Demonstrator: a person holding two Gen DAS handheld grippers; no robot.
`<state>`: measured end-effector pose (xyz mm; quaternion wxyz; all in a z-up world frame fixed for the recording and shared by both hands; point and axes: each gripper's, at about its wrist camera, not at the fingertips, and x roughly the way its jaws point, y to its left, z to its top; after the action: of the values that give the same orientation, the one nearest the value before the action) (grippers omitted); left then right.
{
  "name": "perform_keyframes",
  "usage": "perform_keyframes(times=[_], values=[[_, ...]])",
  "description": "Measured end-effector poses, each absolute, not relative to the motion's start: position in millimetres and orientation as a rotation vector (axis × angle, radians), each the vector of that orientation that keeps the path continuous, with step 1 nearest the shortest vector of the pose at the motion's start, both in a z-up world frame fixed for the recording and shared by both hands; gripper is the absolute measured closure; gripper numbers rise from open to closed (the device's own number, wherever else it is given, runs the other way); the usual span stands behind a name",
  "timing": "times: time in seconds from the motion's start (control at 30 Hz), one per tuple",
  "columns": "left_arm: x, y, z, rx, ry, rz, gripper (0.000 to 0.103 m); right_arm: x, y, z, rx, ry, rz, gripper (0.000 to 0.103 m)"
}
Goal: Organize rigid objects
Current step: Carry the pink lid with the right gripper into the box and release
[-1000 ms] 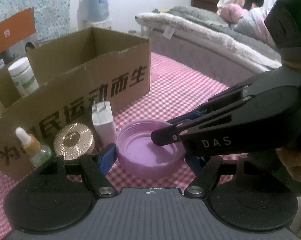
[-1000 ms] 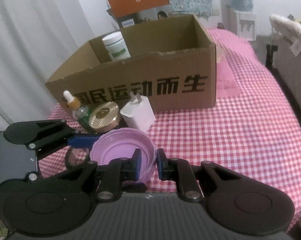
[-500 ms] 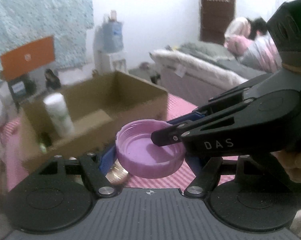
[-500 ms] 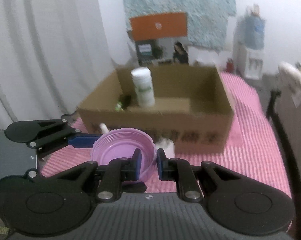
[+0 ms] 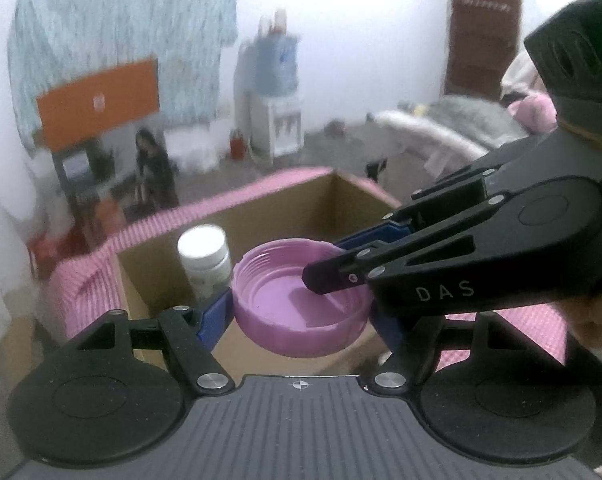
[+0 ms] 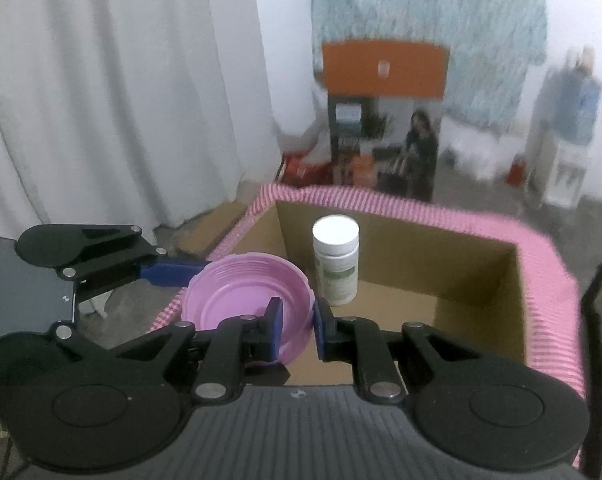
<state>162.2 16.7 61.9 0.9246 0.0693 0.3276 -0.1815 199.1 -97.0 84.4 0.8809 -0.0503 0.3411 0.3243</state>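
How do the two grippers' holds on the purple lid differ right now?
The left gripper spans the whole purple lid, its jaws wide on opposite outer sides; the right gripper pinches only the lid's rim wall, jaws almost shut. The left one comes from the near side, the right one from the side. Both carry the lid above the cardboard box with the white bottle.

Home bedroom: bed (image 5: 453, 128), curtain (image 6: 121, 92), water dispenser (image 5: 275, 92).

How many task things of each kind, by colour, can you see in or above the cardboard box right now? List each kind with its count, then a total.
Pink lid, held by both grippers above the box: 1
White bottle, upright inside the box: 1
Brown cardboard box: 1
Total: 3
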Motion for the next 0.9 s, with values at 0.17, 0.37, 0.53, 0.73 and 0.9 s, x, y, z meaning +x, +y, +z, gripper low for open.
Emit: perform_keyframes(times=[0.17,0.37,0.53,0.73,0.9], values=[[211,27,30,0.095,0.855,-0.379,0.029,270,-80,48,-0.074,0.916,0.706,0.085],[239,29,5,0.115,0.997,-0.376,0.029,318,-68,6,-0.057,1.101,0.737,0.085],[251,24,-12,0.168,1.077,-0.375,0.029,333,-62,-19,-0.074,1.189,0.756,0.085],[263,21,-18,0.195,1.142,-0.377,0.022,343,-51,-37,-0.125,1.265,0.761,0.085],[264,22,-9,0.207,1.125,-0.365,0.015,346,-48,-42,-0.125,1.309,0.763,0.084]])
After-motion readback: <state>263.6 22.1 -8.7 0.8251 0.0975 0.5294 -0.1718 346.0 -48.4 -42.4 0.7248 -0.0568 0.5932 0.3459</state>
